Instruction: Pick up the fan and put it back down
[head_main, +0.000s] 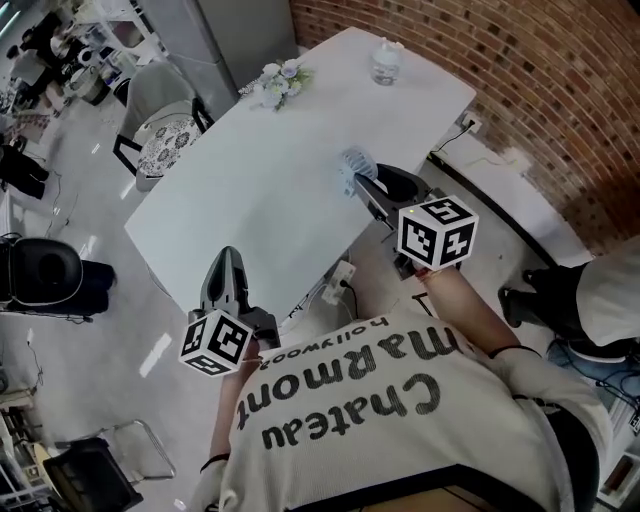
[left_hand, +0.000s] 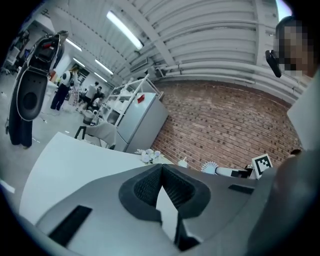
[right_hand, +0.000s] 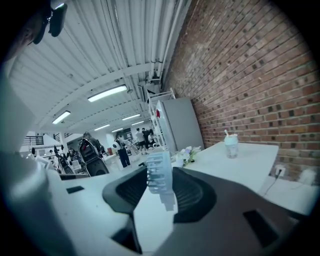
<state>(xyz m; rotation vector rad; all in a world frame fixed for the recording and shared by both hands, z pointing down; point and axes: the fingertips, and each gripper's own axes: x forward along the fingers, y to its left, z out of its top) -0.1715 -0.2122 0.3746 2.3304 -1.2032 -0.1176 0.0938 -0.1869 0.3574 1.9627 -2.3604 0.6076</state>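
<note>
Right gripper view: your right gripper (head_main: 378, 188) pinches the fan (right_hand: 159, 175) by its stem. The head sits edge-on past the tips, long axis running out along the jaws. Head view puts it over the table's (head_main: 250, 190) near edge, seemingly lifted off the top. Left gripper (left_hand: 161, 169) pressed together, empty, well apart.

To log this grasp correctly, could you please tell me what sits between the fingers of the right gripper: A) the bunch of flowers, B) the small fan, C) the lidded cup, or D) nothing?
B: the right gripper view shows the small fan clamped between the fingers of the right gripper, while the cup and flowers sit far off on the table.
</note>
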